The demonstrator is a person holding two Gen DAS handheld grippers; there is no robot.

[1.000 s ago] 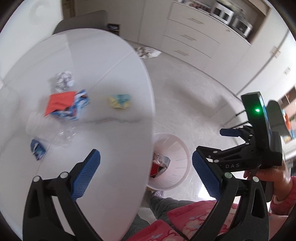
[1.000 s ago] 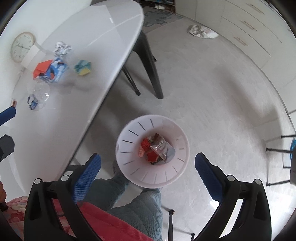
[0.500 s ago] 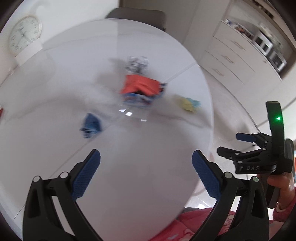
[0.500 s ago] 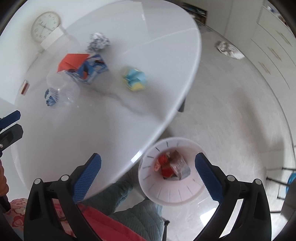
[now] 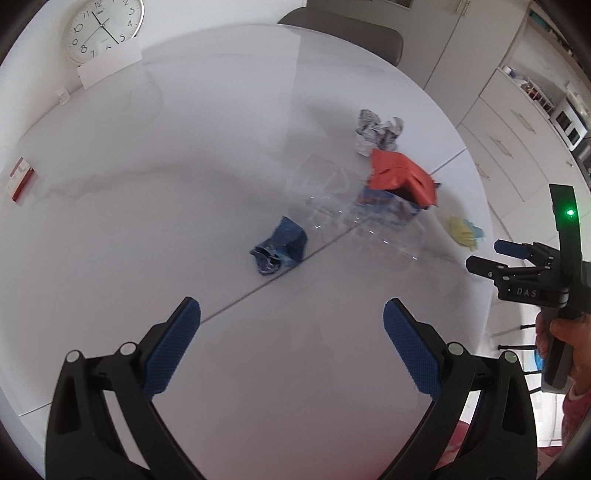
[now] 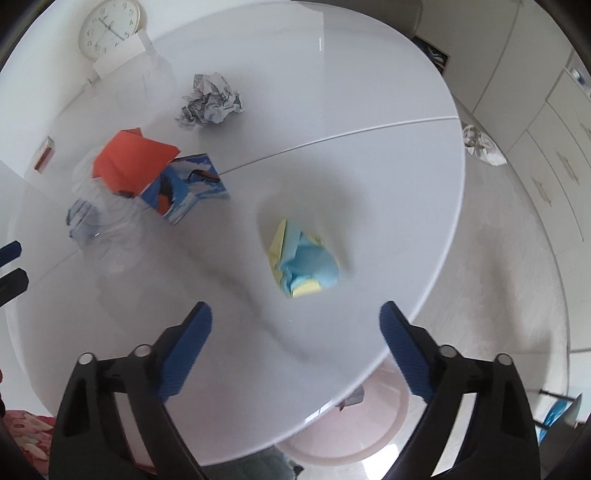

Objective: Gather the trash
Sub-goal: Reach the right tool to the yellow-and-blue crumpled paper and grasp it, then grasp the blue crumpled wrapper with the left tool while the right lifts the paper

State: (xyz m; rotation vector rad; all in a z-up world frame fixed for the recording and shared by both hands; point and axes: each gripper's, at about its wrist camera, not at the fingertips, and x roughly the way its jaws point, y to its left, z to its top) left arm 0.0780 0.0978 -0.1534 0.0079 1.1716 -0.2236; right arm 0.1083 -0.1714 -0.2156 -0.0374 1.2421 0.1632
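1. a round white table (image 6: 332,92) is seen from above in both wrist views, with several pieces of trash lying on it.
2. the left gripper (image 5: 291,325) is held over the table with its blue-padded jaws spread wide; nothing is between them.
3. the right gripper (image 6: 295,328) is held over the table's near edge, its jaws closing but set well apart, with nothing caught between them.
4. a crumpled yellow and blue paper wad (image 6: 303,258) lies on the table just ahead of the right gripper, untouched.
5. a torn box with an orange flap and blue printed sides (image 6: 159,177) lies farther left in the right wrist view, touching a crushed clear plastic bottle (image 5: 340,206).
6. a blue crumpled wrapper (image 5: 280,247) lies beside the bottle, ahead of the left gripper.
7. a ball of crumpled printed paper (image 6: 210,99) lies beyond the box, apart from it.
8. a pale round bin (image 6: 351,428) stands on the floor, partly hidden under the table's edge, with some trash showing inside.
9. a wall clock (image 5: 103,29) and a small red and white box (image 5: 20,177) are seen at the table's far side.
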